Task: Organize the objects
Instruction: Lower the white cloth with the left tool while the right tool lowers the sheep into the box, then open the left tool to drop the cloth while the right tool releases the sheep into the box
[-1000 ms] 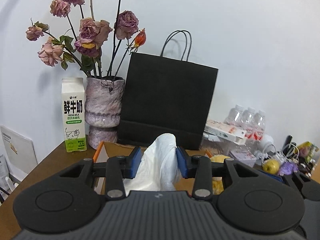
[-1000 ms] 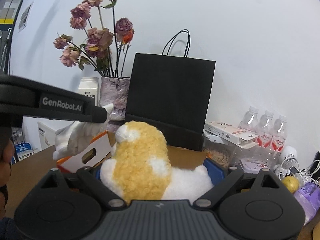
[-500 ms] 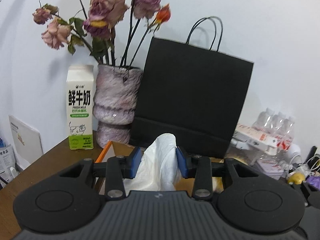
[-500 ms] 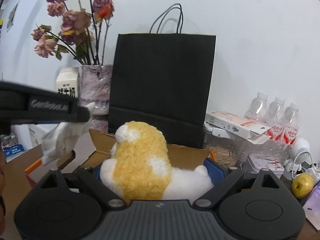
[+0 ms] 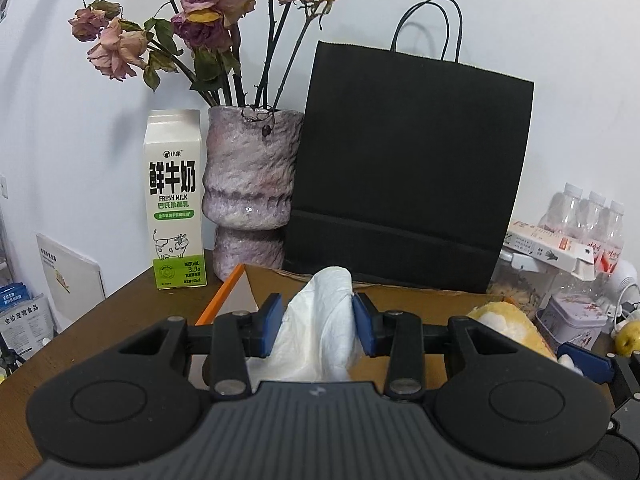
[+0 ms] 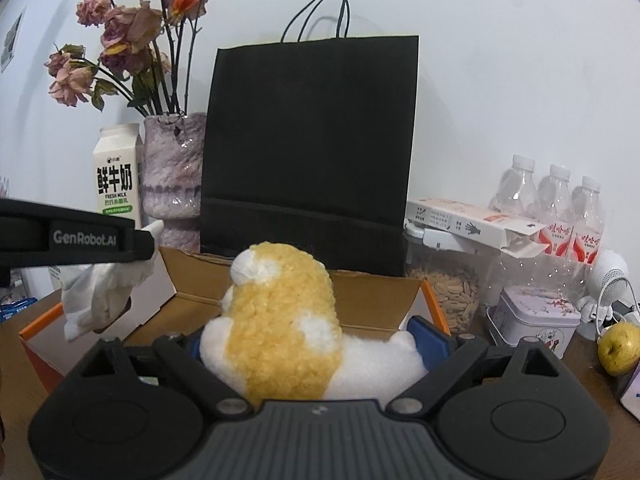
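**Both grippers clamped on their loads**

The left gripper (image 5: 318, 326) has its blue pads (image 5: 271, 324) pressed against either side of a white tissue (image 5: 320, 332), held above the orange-edged cardboard box (image 6: 280, 288). The right gripper (image 6: 316, 344), also above that box and to the right of the left one, grips a yellow-and-white plush toy (image 6: 280, 324) between its jaws

I have carried both my loads nearer the back wall: the black paper bag (image 5: 404, 168) and milk carton (image 5: 174, 200) loom larger. My left gripper (image 6: 140, 240) with its white tissue (image 6: 102, 296) has crossed over the open cardboard box (image 6: 280, 284).
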